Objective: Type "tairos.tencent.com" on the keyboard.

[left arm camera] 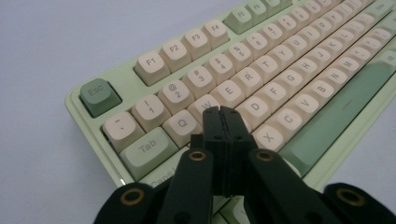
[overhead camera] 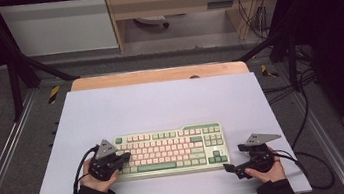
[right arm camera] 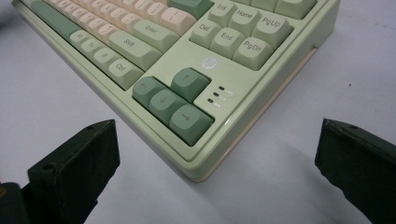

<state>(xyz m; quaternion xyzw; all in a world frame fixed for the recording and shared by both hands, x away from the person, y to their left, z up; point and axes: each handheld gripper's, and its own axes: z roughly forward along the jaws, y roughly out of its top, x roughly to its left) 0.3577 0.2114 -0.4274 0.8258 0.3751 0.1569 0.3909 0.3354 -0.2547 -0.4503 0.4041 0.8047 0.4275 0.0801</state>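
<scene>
The keyboard [overhead camera: 169, 150] lies on the near half of the white surface [overhead camera: 161, 103], its long axis running left to right across the person's front. The left gripper [overhead camera: 126, 157] hangs over the keyboard's left end with its jaws pressed together into a single tip, empty, pointing at the letter keys just right of Tab [left arm camera: 147, 148], about at W [left arm camera: 207, 106]; it looks set to poke a key, so the coming move is a short drop straight down. The right gripper [overhead camera: 231, 168] sits off the keyboard's near right corner, jaws spread wide and holding nothing, aimed at the arrow keys [right arm camera: 173, 100]. Bare surface lies beyond the keyboard and at both ends, leaving room to move.
</scene>
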